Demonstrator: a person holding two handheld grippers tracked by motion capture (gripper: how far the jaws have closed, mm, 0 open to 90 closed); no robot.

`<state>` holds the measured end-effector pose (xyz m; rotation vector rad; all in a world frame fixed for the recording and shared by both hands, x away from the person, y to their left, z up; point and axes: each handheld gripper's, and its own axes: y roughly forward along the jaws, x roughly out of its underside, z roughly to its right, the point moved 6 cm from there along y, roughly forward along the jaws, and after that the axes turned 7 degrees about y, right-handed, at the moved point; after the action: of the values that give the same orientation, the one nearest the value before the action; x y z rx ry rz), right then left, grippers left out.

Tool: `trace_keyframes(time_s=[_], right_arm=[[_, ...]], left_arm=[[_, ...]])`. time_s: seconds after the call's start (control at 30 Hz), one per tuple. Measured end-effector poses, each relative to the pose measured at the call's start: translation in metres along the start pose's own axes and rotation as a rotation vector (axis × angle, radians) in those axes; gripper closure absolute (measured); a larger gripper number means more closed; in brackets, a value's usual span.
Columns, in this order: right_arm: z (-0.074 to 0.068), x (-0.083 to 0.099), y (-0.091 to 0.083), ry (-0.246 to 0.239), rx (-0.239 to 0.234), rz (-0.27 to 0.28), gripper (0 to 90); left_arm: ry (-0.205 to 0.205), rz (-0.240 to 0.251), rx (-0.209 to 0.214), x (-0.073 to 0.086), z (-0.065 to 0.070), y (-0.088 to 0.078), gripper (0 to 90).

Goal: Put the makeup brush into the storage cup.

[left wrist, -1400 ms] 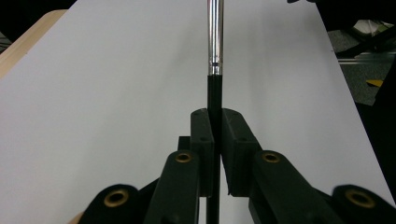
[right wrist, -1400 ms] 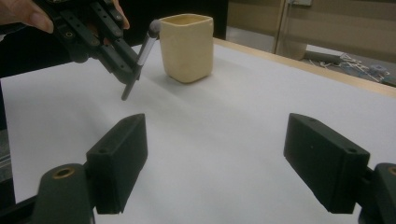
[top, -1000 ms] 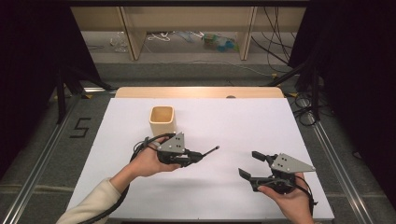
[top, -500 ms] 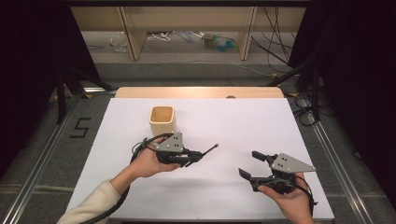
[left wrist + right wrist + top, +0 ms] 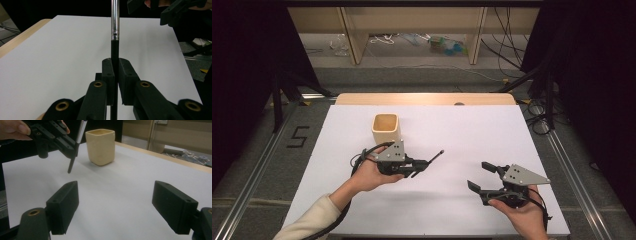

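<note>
Pen, slender, black barrel with a chrome upper section (image 5: 432, 158), lies clamped between the closed jaws of the left gripper (image 5: 418, 164), at lower centre-left of the high view; it sticks out toward the upper right, tip raised above the white table sheet (image 5: 472, 125) and touching nothing else. In the left gripper view the same pen (image 5: 114, 37) runs straight up the frame's middle, both pads pressed flat against its black part. Cup, squarish, cream-coloured, open-topped (image 5: 386, 128), stands upright just above and left of that gripper in the high view, apart from the pen; in the right gripper view it sits at upper centre (image 5: 100, 146), with the pen (image 5: 75, 150) slanting down to its left. Judged stage: the pickup is done, the pen being off the sheet and securely gripped; the likely remainder, carrying it over the cup's mouth and letting it drop in, is not yet begun. Left hand (image 5: 367, 175) wraps the gripper body from below, forearm entering from the lower left, the tool held roughly level. Right gripper (image 5: 484, 177), at lower right of the high view, has its jaws spread wide with nothing between them, pointing left toward the frame's centre; the right hand (image 5: 519, 210) cradles it from beneath, low over the sheet.
</note>
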<state>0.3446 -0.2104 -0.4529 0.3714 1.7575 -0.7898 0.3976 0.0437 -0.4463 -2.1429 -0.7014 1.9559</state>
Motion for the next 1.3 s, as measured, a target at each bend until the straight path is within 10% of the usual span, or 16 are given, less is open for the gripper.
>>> trace_keyframes(time_s=[1.3], right_arm=[[0.001, -0.001, 0.0, 0.007, 0.009, 0.021, 22.4]], left_arm=[[-0.122, 0.187, -0.18, -0.007, -0.013, -0.029, 83.6]])
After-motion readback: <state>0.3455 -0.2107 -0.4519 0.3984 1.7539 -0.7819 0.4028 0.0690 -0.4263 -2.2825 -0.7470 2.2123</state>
